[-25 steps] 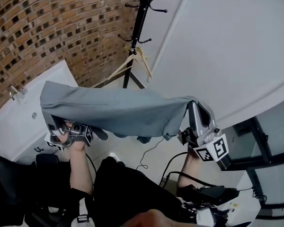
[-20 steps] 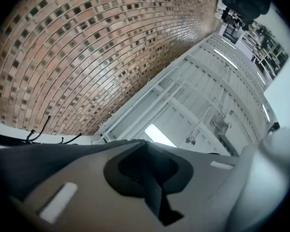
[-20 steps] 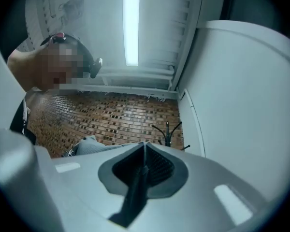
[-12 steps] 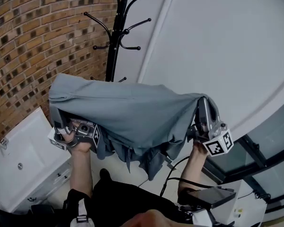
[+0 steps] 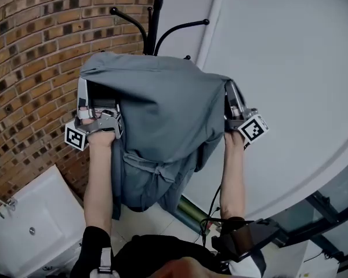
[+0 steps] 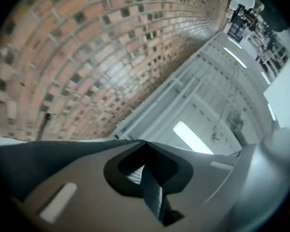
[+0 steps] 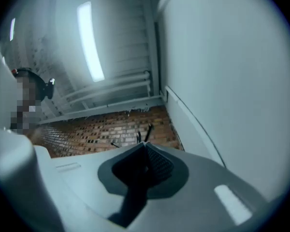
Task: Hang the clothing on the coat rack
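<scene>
A grey garment (image 5: pixel 162 109) is held up high, stretched between my two grippers, and its lower part hangs bunched down the middle. It covers most of the black coat rack (image 5: pixel 155 16); only the top post and two curved hooks show above the cloth. My left gripper (image 5: pixel 83 86) is shut on the garment's left edge, and a dark fold of cloth (image 6: pixel 152 192) sits pinched between its jaws (image 6: pixel 144 141). My right gripper (image 5: pixel 229 88) is shut on the right edge, with a dark strip of cloth (image 7: pixel 135 192) in its jaws (image 7: pixel 145 144). The rack's tips (image 7: pixel 147 132) show just beyond.
A brick wall (image 5: pixel 35 51) stands behind the rack on the left, and a white curved panel (image 5: pixel 290 68) on the right. A white cabinet with a tap (image 5: pixel 29 230) is low on the left. A black device with cables (image 5: pixel 243 239) lies by the person's right arm.
Both grippers have lifted the garment from waist height up to the rack's top. They have drawn closer together, and the cloth now hangs bunched between them, hiding the rack's lower hooks.
</scene>
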